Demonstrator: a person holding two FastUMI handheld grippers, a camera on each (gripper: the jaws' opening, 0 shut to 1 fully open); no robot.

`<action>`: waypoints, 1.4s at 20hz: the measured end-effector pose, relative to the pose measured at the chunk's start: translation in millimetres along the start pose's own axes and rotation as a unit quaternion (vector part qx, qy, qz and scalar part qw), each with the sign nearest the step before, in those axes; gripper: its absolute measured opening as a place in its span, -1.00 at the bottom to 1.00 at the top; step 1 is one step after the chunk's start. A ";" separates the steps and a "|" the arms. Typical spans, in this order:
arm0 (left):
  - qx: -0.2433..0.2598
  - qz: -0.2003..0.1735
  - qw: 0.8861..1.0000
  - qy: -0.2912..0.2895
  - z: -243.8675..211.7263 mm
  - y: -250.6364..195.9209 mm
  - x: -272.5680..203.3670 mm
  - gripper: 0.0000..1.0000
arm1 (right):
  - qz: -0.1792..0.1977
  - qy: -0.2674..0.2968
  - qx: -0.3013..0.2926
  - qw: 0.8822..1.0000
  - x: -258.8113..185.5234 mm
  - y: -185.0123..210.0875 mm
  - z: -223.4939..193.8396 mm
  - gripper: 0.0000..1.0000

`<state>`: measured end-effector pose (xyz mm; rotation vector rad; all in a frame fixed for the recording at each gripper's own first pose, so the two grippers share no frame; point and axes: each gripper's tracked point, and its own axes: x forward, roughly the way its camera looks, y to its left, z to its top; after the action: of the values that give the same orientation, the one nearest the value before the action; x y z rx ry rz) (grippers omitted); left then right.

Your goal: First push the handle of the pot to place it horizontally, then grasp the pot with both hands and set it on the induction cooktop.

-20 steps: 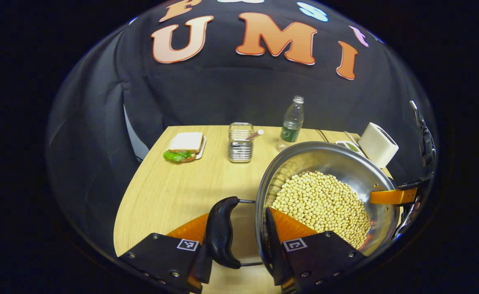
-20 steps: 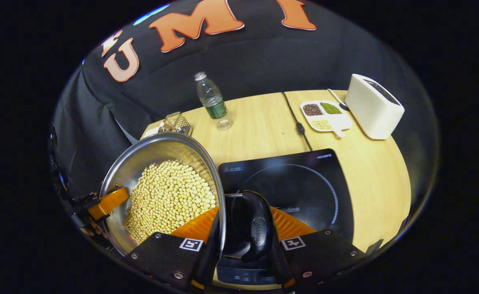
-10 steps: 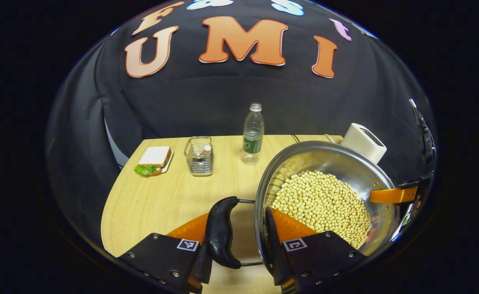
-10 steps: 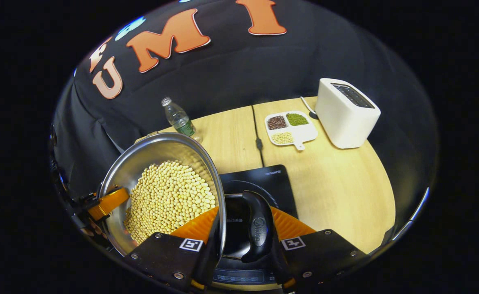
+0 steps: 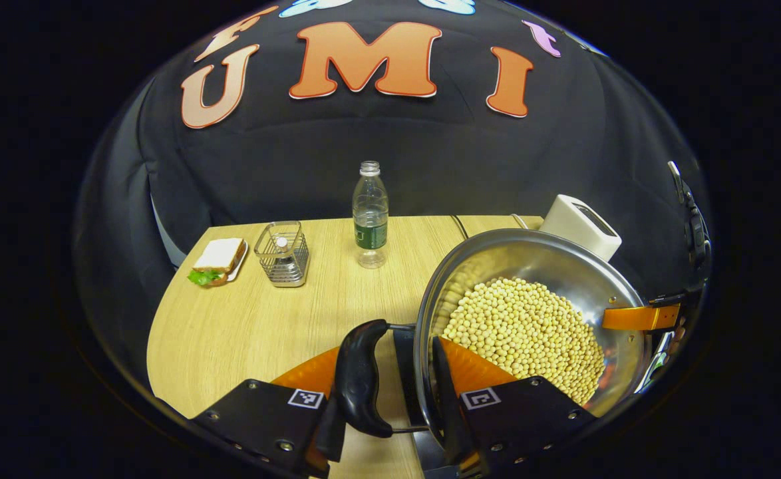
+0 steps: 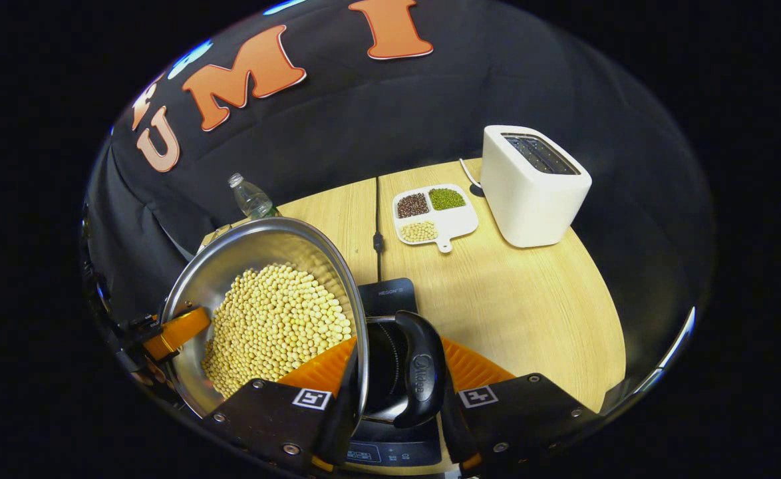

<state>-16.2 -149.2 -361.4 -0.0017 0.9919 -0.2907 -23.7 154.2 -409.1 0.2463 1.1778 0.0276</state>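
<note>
A steel pot (image 5: 543,259) heaped with soybeans (image 5: 523,332) hangs between both grippers. My left gripper (image 5: 390,406) is shut on the pot's black left handle (image 5: 358,379), one finger outside the handle, the other inside the rim. My right gripper (image 6: 394,412) is shut the same way on the pot's right handle (image 6: 420,379), with the pot (image 6: 244,253) to its left. Each view shows the other gripper's finger at the far rim. The black induction cooktop (image 6: 390,296) lies under the pot and the right handle; I cannot tell whether the pot touches it.
On the wooden table (image 6: 530,313) stand a water bottle (image 5: 370,216), a wire basket (image 5: 284,255) and a sandwich on a plate (image 5: 216,259) at the left. A white toaster (image 6: 533,186), a divided dish of beans (image 6: 434,213) and a cable (image 6: 377,226) sit behind the cooktop.
Both grippers have carried the pot to the right, over the cooktop. Less of the cooktop shows beside the pot, and the bottle, basket and sandwich have slid left in view.
</note>
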 end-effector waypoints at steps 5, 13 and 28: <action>-0.011 0.004 1.000 0.014 0.1 0.5 1.2 0.19 | 0.002 0.014 -0.006 1.000 6.3 5.1 -3.9 0.10; -0.028 0.014 0.999 0.038 -0.2 -3.4 1.6 0.17 | 0.007 0.040 -0.017 0.999 5.9 3.3 9.5 0.11; -0.043 -0.011 0.997 0.061 -19.4 -2.7 4.9 0.22 | 0.004 0.029 -0.004 1.000 3.7 -2.0 8.1 0.14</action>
<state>-30.4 -150.5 -375.8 -0.0733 1.1259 -0.2713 -15.0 151.3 -410.0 0.2440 1.2341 0.0467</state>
